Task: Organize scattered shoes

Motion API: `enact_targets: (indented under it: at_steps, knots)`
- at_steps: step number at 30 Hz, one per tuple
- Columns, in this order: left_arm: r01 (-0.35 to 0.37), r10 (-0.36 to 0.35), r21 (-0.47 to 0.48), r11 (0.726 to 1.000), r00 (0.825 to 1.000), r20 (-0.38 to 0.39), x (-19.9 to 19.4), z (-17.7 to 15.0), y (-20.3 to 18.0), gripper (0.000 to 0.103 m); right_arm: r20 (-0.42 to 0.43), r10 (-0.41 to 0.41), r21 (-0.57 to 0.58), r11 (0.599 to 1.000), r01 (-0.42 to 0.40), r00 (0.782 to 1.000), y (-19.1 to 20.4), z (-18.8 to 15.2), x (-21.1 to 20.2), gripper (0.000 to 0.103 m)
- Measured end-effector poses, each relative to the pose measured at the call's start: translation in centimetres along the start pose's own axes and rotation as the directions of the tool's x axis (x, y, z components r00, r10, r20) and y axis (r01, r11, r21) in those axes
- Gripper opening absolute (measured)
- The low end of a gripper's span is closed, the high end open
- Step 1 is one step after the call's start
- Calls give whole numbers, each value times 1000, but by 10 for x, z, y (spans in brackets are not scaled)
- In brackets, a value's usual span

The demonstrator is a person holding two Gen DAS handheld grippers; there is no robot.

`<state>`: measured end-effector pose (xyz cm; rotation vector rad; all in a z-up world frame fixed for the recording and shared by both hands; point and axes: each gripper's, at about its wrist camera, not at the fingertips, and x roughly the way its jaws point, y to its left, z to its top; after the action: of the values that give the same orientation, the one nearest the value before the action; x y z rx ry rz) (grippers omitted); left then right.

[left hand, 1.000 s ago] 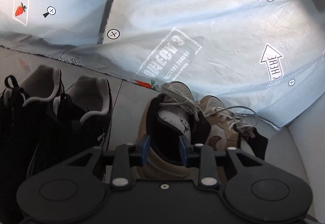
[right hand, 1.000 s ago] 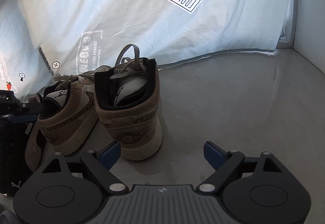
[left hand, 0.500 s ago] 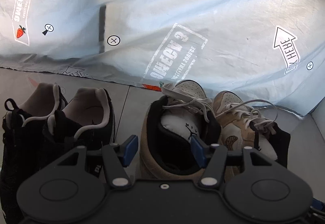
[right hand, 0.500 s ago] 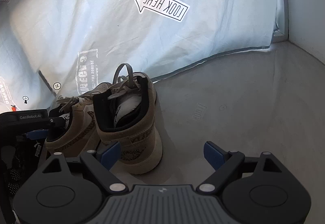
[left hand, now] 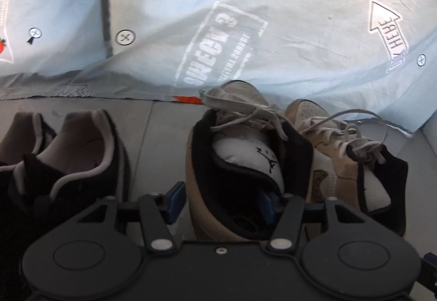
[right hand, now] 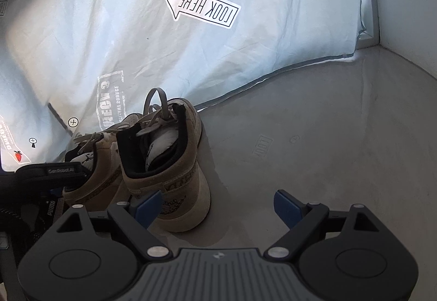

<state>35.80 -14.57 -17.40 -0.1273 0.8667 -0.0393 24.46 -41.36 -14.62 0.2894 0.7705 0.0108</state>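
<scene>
Nearest the left wrist camera, left gripper (left hand: 220,202) spread wide, one blue pad outside and one inside the heel collar of a tan suede high-top sneaker (left hand: 245,164), not pinching it. Just beside, its twin tan sneaker (left hand: 341,164); to the left, black sneakers with grey lining (left hand: 82,159) on grey floor (left hand: 153,131). Right gripper (right hand: 215,209) wide open, empty, behind the twin; beyond, pale blue printed sheet (right hand: 191,55).

Bare floor (right hand: 314,137) right of the tan shoes (right hand: 174,164) — open passage to the wall. Narrow floor gap between black shoes (left hand: 87,164) and tan pair. Hanging sheet (right hand: 191,55) closes off the back — toes near its hem.
</scene>
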Motion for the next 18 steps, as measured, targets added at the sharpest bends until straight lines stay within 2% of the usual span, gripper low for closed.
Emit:
enact_targets:
  at_steps: [13, 16, 18]
  knots:
    - [69, -68, 30, 997, 997, -44, -54, -59, -5, 33, 31, -15, 30, 999, 14, 999, -12, -2, -22, 90]
    - [32, -29, 31, 999, 996, -90, -66, -59, -6, 33, 42, -18, 44, 999, 16, 999, -17, -5, -32, 90]
    - [1, 0, 20, 1000, 999, -47, -91, -54, -7, 35, 53, -21, 47, 999, 18, 998, -21, -9, -39, 90]
